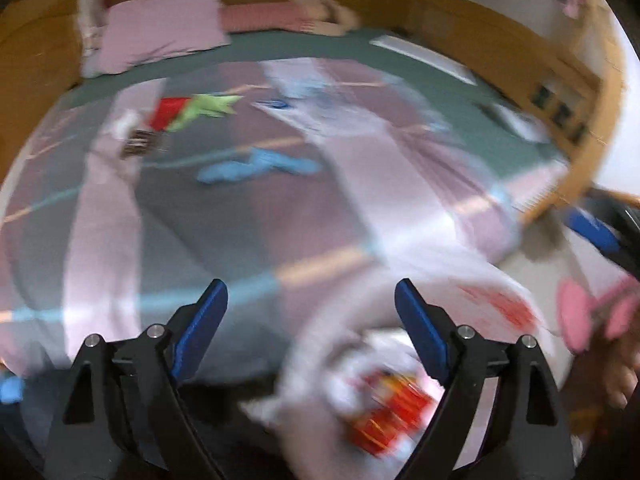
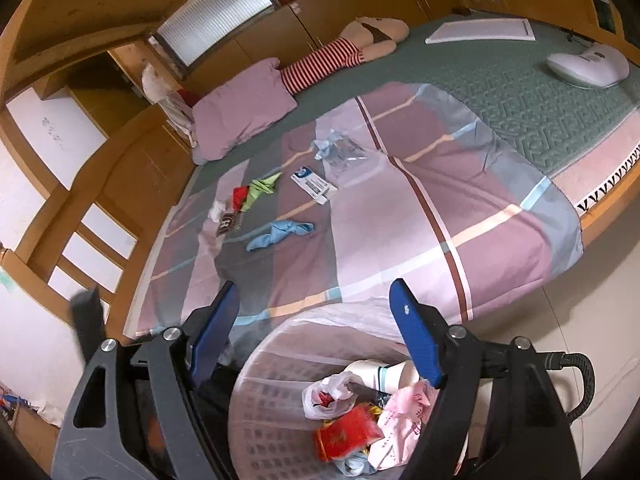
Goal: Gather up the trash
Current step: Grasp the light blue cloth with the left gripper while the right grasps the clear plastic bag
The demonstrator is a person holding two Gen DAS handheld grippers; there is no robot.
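Both the left gripper (image 1: 310, 312) and right gripper (image 2: 314, 312) hang released and empty over the bin (image 2: 256, 392), while wrappers (image 2: 256, 192) left on the bed (image 2: 400, 248) look light, crinkly and best pinched at a raised edge.

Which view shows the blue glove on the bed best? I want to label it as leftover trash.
The right wrist view: the blue glove lies sharp and unobstructed on the striped quilt, its crumpled shape clear. The left wrist view also shows it, but motion blur smears it into a vague blue streak.
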